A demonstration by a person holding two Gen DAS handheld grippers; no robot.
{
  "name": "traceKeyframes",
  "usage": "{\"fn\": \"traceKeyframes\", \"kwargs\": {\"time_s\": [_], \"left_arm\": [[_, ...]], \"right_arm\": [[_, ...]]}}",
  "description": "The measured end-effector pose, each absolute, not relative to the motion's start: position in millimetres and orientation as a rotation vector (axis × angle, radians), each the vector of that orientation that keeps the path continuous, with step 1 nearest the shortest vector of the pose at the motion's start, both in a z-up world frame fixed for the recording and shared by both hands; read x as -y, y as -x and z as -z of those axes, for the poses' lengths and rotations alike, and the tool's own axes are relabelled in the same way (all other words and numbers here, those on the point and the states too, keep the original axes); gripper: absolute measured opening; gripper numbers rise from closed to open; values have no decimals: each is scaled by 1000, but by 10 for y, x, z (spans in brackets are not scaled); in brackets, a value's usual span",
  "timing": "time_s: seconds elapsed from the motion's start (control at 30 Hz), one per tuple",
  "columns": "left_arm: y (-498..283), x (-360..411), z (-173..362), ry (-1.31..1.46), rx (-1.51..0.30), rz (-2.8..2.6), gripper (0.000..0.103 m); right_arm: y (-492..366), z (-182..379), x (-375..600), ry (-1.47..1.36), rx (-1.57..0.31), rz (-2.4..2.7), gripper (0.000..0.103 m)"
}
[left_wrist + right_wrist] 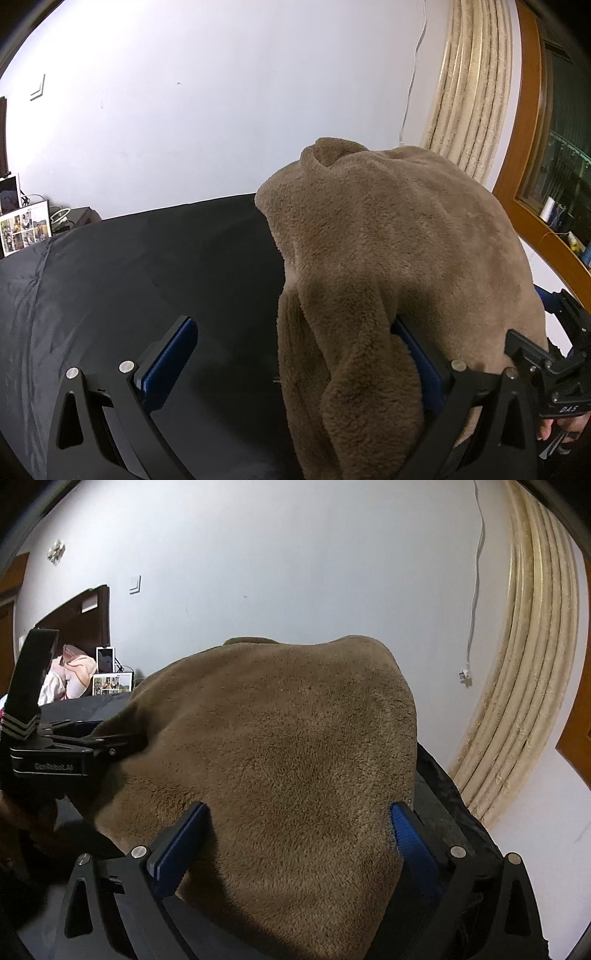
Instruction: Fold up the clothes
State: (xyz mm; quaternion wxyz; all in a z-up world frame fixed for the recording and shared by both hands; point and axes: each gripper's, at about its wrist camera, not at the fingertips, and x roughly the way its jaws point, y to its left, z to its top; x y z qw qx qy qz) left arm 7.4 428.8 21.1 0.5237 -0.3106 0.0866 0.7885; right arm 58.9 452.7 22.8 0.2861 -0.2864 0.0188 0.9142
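Both grippers stand wide open, gripping nothing. Our left gripper (291,354) has the brown fleece garment (388,251) draped over one finger; our right gripper (299,834) straddles it above the black bed cover (129,266), toward its right edge. Risk: unclamped fleece may slip and bunch.

Brown fleece garment (288,746) lies bunched in a heaped mound.
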Motion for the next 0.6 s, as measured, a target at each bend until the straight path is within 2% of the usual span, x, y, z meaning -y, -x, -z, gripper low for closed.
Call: {"fn": "traceKeyframes", "kwargs": {"time_s": [0.2,0.4,0.6], "left_arm": [[-133,-4188,-333,740,-231,-1896,103],[-299,-4006,-415,669,-322,-1931,103],[-249,-3989,-291,680,-341,-1964,103]], "right_arm": [[-669,-284,-4475,730,-51,-2424,99],[-814,-363,-4296,645,27,-2396,99],[-722,-231,-4505,752,-89,-2348,99]]}}
